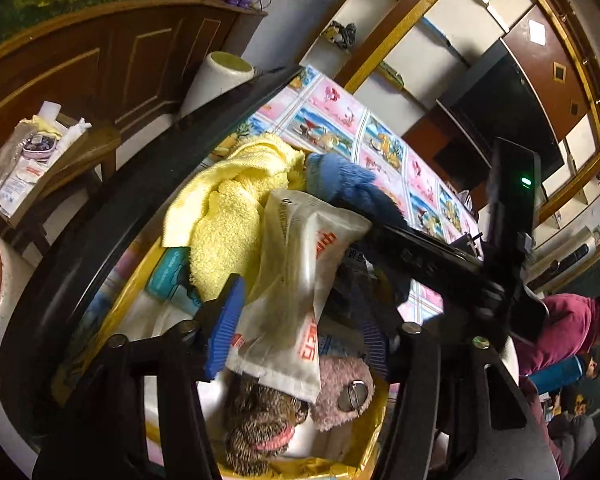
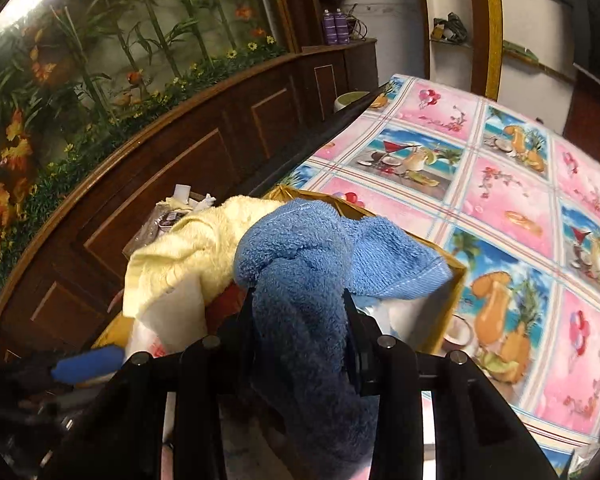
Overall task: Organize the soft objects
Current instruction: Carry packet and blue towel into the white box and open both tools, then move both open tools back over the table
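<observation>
With your right gripper (image 2: 300,316) clenched on the blue towel (image 2: 300,264) above the gold box (image 2: 452,280), lower it beside the yellow towel (image 2: 180,248) before letting go, and keep your left gripper (image 1: 300,312), seemingly released around the white packet (image 1: 300,264), clear.

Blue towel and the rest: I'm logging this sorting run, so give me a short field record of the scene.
surface: table with fruit-print cloth
container: yellow box, heaped
right claw: shut on blue towel
left claw: open around white packet
also in box: yellow towel, pink plush toy, brown plush toy
</observation>
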The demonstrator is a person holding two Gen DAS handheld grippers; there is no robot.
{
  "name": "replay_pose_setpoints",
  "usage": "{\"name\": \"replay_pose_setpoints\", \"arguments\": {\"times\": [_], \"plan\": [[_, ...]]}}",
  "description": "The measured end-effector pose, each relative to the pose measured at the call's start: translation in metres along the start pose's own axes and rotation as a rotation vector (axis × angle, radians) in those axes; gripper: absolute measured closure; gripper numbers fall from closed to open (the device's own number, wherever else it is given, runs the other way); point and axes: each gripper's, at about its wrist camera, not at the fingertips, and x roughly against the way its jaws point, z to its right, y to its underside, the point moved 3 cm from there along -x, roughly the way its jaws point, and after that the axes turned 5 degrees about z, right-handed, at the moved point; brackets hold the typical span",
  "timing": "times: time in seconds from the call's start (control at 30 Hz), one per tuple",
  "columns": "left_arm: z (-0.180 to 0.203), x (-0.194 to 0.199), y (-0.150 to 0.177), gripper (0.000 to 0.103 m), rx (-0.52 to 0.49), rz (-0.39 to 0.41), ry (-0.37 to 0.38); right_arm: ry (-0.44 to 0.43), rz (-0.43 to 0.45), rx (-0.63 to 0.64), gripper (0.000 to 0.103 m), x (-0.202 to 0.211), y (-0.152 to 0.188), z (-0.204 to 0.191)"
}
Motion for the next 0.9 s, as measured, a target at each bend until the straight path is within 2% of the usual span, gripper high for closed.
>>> {"name": "replay_pose_setpoints", "arguments": {"times": [0.13, 0.33, 0.7, 0.8, 0.9], "plan": [[0.003, 0.009, 0.003, 0.043, 0.006, 0.019, 0.017, -0.088, -0.027, -0.090, 0.061, -0.007, -0.004, 0.004], [0.013, 0.012, 0.009, 0.043, -0.012, 0.020, 0.014, -0.084, 0.039, -0.095, 0.048, 0.026, -0.002, 0.013], [0.057, 0.010, 0.034, 0.043, -0.123, 0.012, 0.082, 0.046, 0.091, -0.070, 0.046, 0.087, 0.047, 0.043], [0.078, 0.003, 0.043, 0.043, -0.174, -0.012, 0.094, 0.065, 0.127, -0.076, 0.046, 0.106, 0.058, 0.056], [0.099, -0.001, 0.053, 0.043, -0.227, -0.022, 0.098, 0.136, 0.187, -0.049, 0.046, 0.126, 0.066, 0.067]]}}
